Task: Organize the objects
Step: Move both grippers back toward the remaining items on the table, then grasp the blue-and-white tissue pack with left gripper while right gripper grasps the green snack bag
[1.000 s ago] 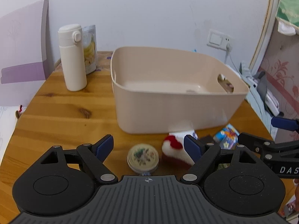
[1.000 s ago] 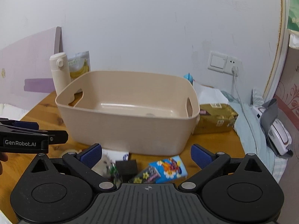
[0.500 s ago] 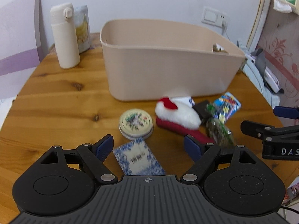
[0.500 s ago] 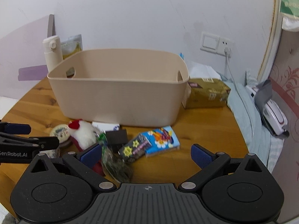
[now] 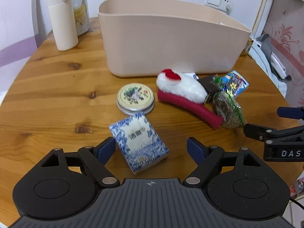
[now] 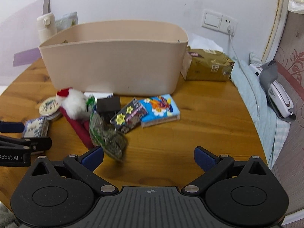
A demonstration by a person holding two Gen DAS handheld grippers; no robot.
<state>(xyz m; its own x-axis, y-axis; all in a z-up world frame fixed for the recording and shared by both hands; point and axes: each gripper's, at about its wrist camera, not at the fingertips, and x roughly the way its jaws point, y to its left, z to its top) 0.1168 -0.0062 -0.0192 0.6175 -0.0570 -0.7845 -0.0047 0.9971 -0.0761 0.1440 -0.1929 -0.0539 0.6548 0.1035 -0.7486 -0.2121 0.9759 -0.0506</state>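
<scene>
now both views had tipped down toward the table, so the wide, empty left gripper (image 5: 151,148) framed the blue-patterned box (image 5: 139,142), the equally wide right gripper (image 6: 149,157) neared the green packet (image 6: 106,134), and the beige bin (image 5: 171,39) waited behind, pickup likely next.

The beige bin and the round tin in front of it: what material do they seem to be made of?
Beige bin: probably plastic, with a smooth matte wall and a thin moulded rim.
Round tin: likely metal, with a shiny silver edge and a printed cream lid.
</scene>
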